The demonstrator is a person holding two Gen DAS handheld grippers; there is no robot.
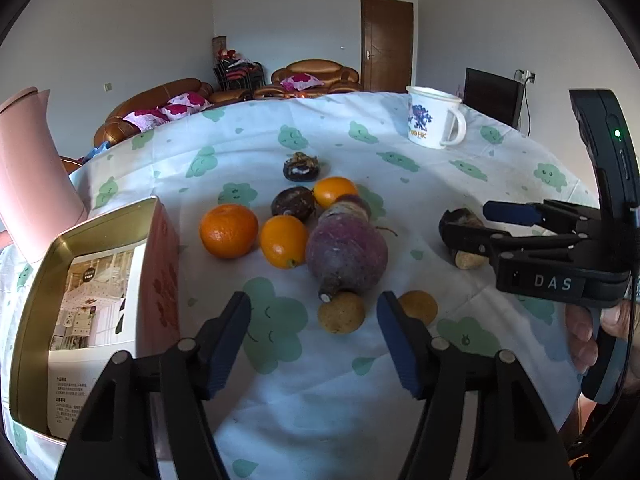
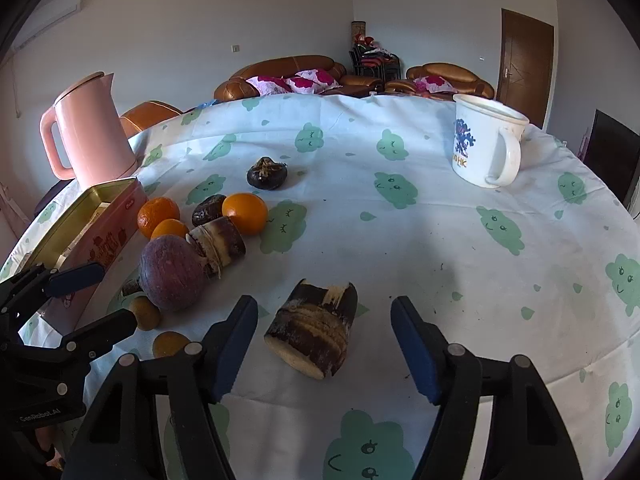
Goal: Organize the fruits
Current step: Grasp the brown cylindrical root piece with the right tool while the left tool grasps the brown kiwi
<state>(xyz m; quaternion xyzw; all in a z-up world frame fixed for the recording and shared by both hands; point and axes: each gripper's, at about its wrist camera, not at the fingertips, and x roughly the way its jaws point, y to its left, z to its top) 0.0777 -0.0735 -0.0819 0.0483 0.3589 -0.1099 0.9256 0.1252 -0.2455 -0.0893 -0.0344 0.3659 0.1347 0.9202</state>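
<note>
Two tools are at work over the tabletop (image 2: 440, 240), both with jaws apart and neither with hold of anything. Farthest left stands the open tin box (image 1: 36, 280), presumably where the fruit is to go; beside it lie the oranges (image 1: 229, 231), the dark round fruits (image 1: 293, 201) and the big purple root (image 1: 347, 249). The left tool (image 1: 314, 332) frames a small tan fruit (image 1: 341, 312) just ahead of its tips, touching nothing. The right tool (image 2: 324, 340) likewise brackets the cut cane piece (image 2: 316, 328), pads clear of it.

The step looks like the approach to a first pick-up on each side. Next, each tool must advance, close on its piece, then carry it to the box.

The left view looks into the box and its paper; the right view shows the whole pink kettle (image 2: 90, 128) and the mug (image 2: 486, 142) close up.
</note>
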